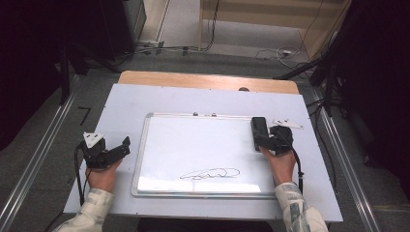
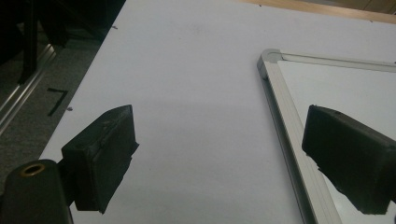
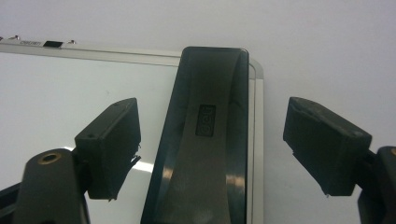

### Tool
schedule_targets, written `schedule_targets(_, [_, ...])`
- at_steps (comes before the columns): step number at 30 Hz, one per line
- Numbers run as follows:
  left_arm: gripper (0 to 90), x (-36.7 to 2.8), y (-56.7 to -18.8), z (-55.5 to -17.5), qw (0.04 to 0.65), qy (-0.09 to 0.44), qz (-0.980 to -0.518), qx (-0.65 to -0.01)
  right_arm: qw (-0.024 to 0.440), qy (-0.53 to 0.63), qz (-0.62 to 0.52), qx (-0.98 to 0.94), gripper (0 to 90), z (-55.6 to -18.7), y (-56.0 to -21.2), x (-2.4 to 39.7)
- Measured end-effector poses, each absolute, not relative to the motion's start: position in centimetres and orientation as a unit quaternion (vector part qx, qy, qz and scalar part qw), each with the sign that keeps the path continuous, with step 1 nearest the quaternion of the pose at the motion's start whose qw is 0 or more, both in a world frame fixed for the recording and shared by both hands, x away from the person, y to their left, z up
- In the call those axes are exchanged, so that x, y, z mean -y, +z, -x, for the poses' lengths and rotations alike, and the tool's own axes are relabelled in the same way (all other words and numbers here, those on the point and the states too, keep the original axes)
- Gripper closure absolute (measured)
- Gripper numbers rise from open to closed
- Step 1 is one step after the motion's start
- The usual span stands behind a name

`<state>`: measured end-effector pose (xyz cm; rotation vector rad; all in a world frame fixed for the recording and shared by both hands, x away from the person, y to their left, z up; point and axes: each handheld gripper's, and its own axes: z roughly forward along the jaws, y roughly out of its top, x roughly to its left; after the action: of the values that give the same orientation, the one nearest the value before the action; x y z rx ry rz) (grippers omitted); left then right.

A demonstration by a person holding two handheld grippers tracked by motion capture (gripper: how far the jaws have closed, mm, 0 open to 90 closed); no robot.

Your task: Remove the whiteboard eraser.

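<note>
A framed whiteboard [image 1: 203, 145] lies flat on the desk [image 1: 125, 104], bearing a scribbled black line [image 1: 210, 173] near its front edge. A black eraser [image 3: 205, 140] rests on the board's right edge. The right tongs [image 3: 210, 140] straddle the eraser, jaws apart, pads clear of its sides. The left tongs [image 2: 219, 154] stand wide over bare desk beside the frame's left rail.

Cut off and too small to read

The eraser [image 3: 205, 154] is running off the bottom edge; its small label is staying unreadable; the scribble [image 1: 210, 173] is too small to read.
</note>
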<state>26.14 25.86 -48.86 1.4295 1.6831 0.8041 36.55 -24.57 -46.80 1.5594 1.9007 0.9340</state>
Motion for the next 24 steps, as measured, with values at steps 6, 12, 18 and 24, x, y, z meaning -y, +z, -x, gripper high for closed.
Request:
schedule_targets(6, [10.3, -25.8, -48.9, -26.2, 0.385, 0.316, -0.563, -0.660, 0.257, 0.341, -0.588, -0.687, 20.4, -38.0, -47.1, 24.1])
schedule_targets(12, [10.3, -25.9, -48.9, -26.2, 0.386, 0.316, -0.561, -0.661, 0.258, 0.331, -0.593, -0.687, 24.9, -38.9, -47.6, 23.4])
schedule_targets(18, [10.3, -26.1, -48.8, -26.2, 0.385, 0.316, -0.562, -0.661, 0.257, 0.322, -0.599, -0.687, 29.2, -39.6, -48.0, 22.9])
schedule_targets(24, [10.3, -26.0, -48.9, -26.2, 0.388, 0.316, -0.561, -0.660, 0.255, 0.312, -0.604, -0.688, 33.6, -39.9, -48.4, 22.9])
